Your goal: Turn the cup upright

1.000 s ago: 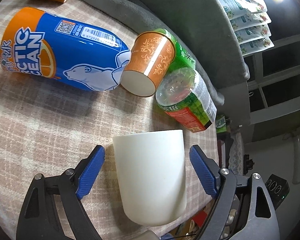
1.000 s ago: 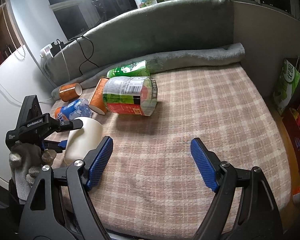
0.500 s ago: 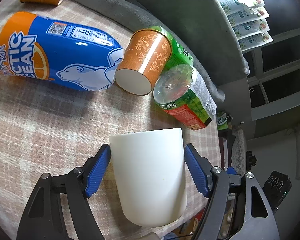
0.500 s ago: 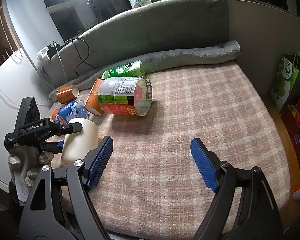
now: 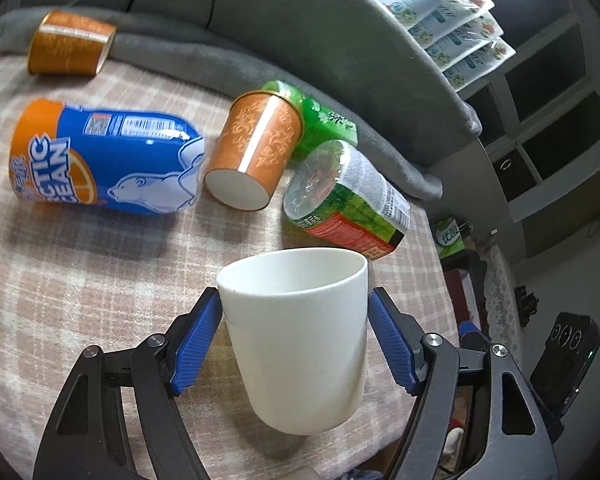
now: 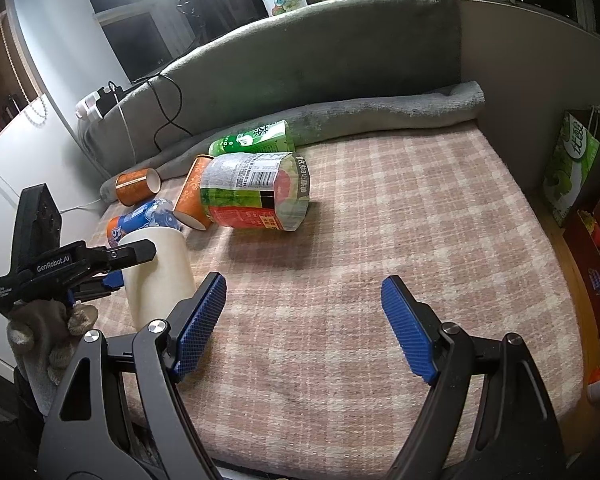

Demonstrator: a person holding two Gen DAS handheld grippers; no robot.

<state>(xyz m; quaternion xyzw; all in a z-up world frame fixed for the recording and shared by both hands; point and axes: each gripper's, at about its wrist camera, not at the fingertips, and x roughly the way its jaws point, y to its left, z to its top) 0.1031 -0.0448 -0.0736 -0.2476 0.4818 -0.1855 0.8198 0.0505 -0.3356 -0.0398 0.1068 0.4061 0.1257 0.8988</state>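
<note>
wrist views, close, sharing white cup (image 5: 300,336)

Blue can (image 5: 104,168), two orange paper cups (image 5: 256,152) (both toppled), green bottles (image 5: 348,204) on checked blanket (image 6: 380,240).

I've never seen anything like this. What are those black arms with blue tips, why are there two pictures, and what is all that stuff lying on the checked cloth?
No robot here: a person holds a tool in each hand, each with two blue-padded fingers and a wide-angle camera looking along them. One picture comes from each tool.

The left view shows the left hand-held gripper with its pads against both sides of a white cup, mouth tilted up. The right view sees that same cup from the side, plus the gloved hand working the tool.

The right hand-held gripper is open and holds nothing.

On the checked cloth lie a blue and orange bottle, two orange paper cups and two green bottles, all on their sides.
</note>
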